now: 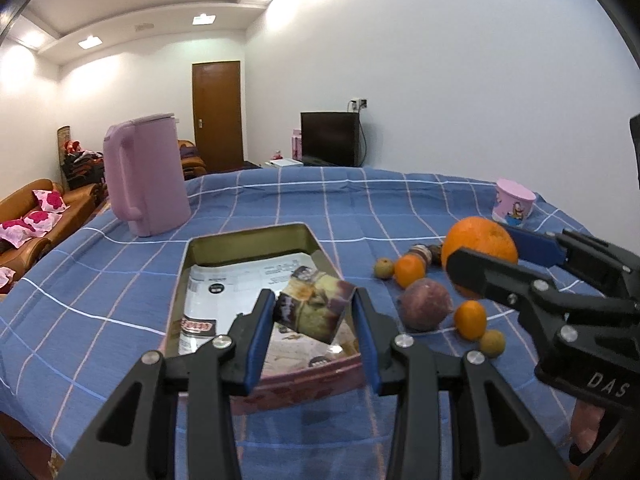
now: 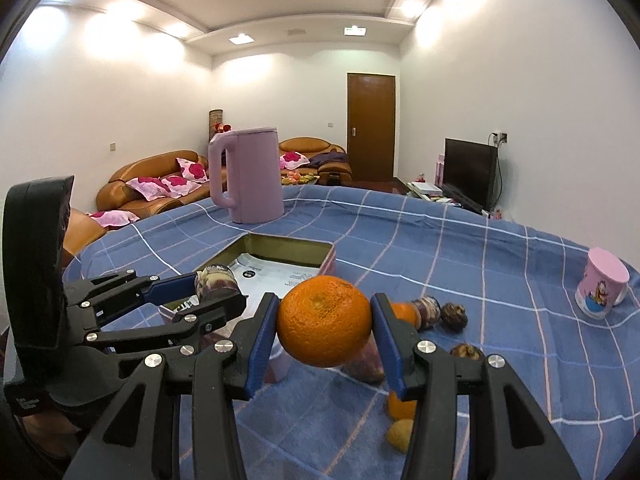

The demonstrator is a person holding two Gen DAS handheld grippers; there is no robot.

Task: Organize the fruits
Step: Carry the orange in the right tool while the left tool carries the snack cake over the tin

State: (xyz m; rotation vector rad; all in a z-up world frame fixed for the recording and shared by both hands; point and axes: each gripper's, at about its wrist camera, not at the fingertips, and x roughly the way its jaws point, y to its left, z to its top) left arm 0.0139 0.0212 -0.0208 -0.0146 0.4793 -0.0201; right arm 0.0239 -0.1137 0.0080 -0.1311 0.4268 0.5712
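My left gripper (image 1: 314, 310) is shut on a purple-and-yellow cut fruit piece (image 1: 314, 308) and holds it above the near end of a rectangular tin tray (image 1: 248, 236) lined with printed paper. My right gripper (image 2: 324, 322) is shut on a large orange (image 2: 324, 320), held above the table to the right of the tray (image 2: 326, 258). The left gripper (image 2: 218, 294) with its fruit piece (image 2: 216, 280) shows at left in the right wrist view. The right gripper (image 1: 486, 250) and its orange (image 1: 482, 242) show at right in the left wrist view.
On the blue checked cloth lie small oranges (image 1: 409, 270), a reddish round fruit (image 1: 426, 306), small yellow-brown fruits (image 1: 492, 343) and dark pieces (image 2: 454, 316). A pink kettle (image 1: 144, 176) stands behind the tray. A pink cup (image 2: 602, 288) stands at far right.
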